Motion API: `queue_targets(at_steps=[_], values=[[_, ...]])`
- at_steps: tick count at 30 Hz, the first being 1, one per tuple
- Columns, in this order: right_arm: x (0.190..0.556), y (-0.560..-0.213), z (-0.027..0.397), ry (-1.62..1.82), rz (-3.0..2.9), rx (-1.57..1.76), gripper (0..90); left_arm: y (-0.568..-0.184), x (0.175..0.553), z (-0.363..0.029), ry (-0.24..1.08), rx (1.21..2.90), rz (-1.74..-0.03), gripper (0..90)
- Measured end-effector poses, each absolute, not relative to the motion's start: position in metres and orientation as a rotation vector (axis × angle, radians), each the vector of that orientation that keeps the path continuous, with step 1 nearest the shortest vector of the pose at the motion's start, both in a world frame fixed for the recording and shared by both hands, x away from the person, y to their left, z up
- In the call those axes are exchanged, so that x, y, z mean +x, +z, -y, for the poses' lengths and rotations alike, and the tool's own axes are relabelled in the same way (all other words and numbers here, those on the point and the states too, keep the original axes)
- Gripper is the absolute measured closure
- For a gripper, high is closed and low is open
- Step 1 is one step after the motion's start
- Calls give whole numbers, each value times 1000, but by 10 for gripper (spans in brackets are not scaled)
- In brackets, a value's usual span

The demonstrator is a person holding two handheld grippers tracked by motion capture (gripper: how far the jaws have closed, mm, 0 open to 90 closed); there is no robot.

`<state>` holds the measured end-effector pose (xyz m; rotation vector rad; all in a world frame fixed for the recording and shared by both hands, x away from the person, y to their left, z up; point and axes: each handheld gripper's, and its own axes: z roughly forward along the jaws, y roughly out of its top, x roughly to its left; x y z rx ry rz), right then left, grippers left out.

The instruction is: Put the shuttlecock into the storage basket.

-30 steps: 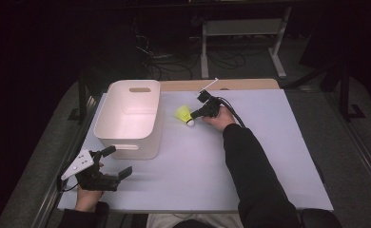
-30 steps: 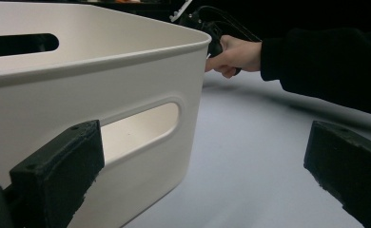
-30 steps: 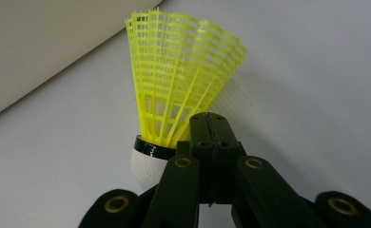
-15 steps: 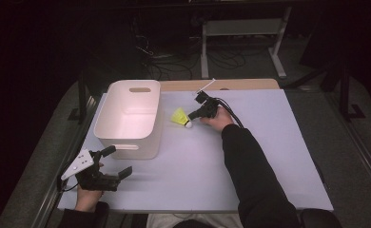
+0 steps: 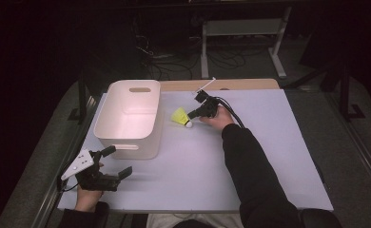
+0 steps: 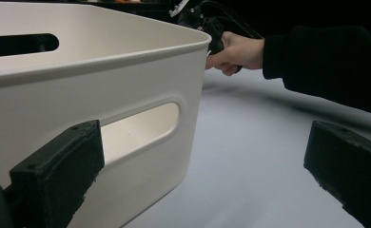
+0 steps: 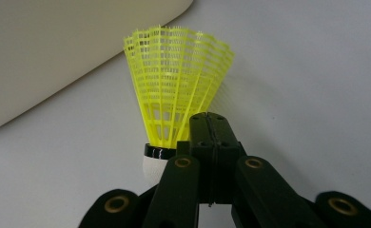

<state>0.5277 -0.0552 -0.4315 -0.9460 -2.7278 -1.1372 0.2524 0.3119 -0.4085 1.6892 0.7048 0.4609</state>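
- The right claw [image 5: 191, 118] is pinched on the shuttlecock [image 5: 180, 116], gripping the side of its yellow skirt down near the white cork; in the right gripper view the jaws are pressed together against the mesh [image 7: 179, 90], with the cork [image 7: 152, 166] just left of them.
- The shuttlecock hangs just above the worktop [image 5: 250, 156], just beside the right wall of the bin [image 5: 129, 118] and outside it.
- Its long axis runs roughly level: skirt pointing left toward the bin, cork trailing toward the claw. The open end therefore leads any move toward the bin.
- The relation that matters: the bin's rim lies to the left of the shuttlecock and stands higher than it. Judging from this, the coming move needs a lift over the rim and then a short carry left, not a plain slide, or the skirt would strike the wall.
- The right claw is much the nearer to the bin's opening at that side; the right hand [image 6: 233, 50] appears past the bin's corner in the left gripper view.
- The left claw [image 5: 114, 164] is spread wide and holds nothing. It rests low at the near left of the worktop, its jaws facing the bin's near wall and handle slot [image 6: 141, 123], close to them but not touching.
- The bin looks empty inside.
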Motion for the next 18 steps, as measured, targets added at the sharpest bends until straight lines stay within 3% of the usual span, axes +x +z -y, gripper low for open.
queue_targets(at_steps=[10, 18], values=[[521, -419, 56, -1156, 2736, -915, 870, -409, 252, -312, 460, 1690, -703, 0], [513, -408, 56, -1166, 2739, -896, 793, -409, 252, -312, 461, 1690, -704, 0]])
